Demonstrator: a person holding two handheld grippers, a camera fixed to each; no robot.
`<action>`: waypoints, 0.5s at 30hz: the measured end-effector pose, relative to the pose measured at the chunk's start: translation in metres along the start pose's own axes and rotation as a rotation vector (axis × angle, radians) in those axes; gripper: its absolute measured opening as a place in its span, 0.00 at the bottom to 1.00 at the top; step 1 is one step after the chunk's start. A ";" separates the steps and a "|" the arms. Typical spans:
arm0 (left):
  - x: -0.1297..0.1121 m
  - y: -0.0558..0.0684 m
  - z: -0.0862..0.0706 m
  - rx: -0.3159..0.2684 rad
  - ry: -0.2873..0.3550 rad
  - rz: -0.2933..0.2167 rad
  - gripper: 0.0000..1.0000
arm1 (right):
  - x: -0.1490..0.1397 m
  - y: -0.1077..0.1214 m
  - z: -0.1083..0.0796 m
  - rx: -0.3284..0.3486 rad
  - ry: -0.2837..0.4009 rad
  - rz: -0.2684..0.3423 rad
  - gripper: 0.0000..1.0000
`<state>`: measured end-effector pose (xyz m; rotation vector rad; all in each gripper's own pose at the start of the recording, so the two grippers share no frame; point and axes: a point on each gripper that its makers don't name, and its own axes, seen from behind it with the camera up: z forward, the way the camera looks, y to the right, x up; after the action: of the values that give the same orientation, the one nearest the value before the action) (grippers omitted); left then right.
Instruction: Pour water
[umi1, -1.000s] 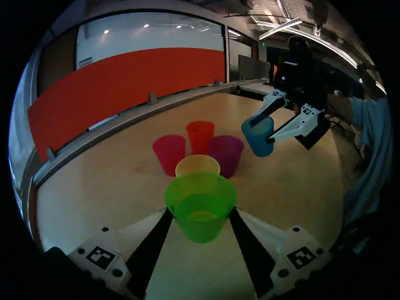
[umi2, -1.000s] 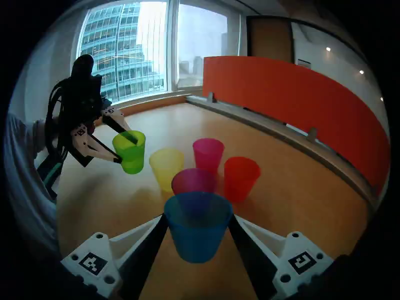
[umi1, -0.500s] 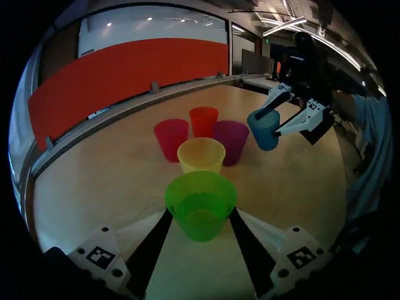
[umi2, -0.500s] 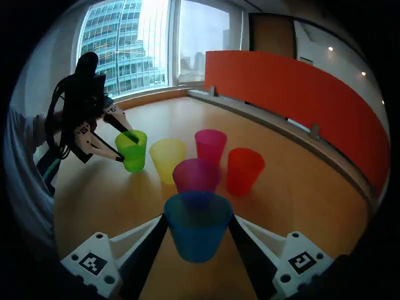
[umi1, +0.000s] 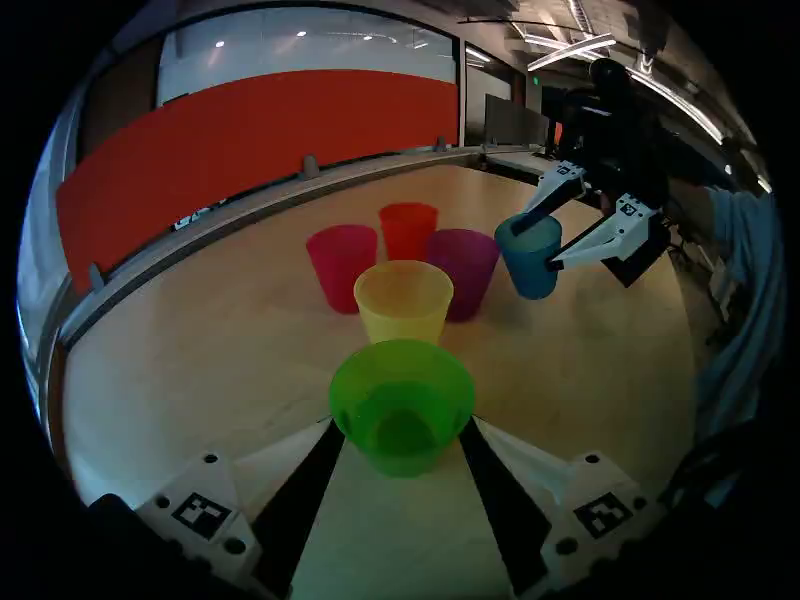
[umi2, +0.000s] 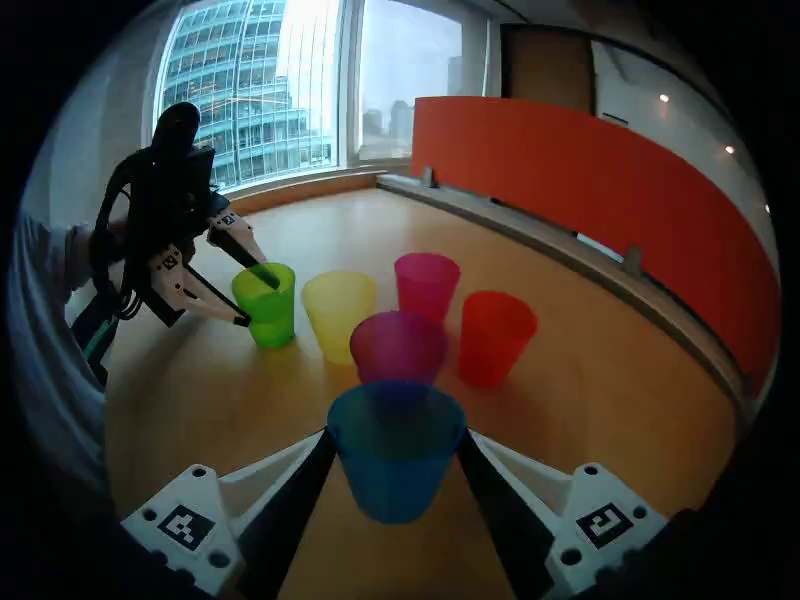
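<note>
No word, number or brand can be read here. The nearest thing to a sign is the square black-and-white markers on the left gripper and on the right gripper — block patterns, with no letters or digits to make out.

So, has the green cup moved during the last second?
Yes. In the right gripper view the green cup, once higher than the yellow cup, has come down nearly level with it.
</note>
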<state>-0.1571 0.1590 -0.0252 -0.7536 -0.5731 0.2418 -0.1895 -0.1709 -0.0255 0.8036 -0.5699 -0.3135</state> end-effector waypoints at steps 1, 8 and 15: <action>0.000 0.000 0.000 0.000 0.000 0.000 0.82 | -0.001 0.000 0.001 0.001 -0.001 0.002 0.90; -0.002 0.001 0.001 -0.003 -0.001 0.000 0.82 | -0.011 -0.004 0.004 0.003 -0.015 0.011 0.90; -0.002 0.001 0.001 0.000 -0.008 0.008 0.82 | -0.014 -0.005 0.002 -0.003 -0.007 0.022 0.89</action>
<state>-0.1597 0.1590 -0.0261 -0.7556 -0.5781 0.2524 -0.2022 -0.1690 -0.0336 0.7934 -0.5841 -0.2966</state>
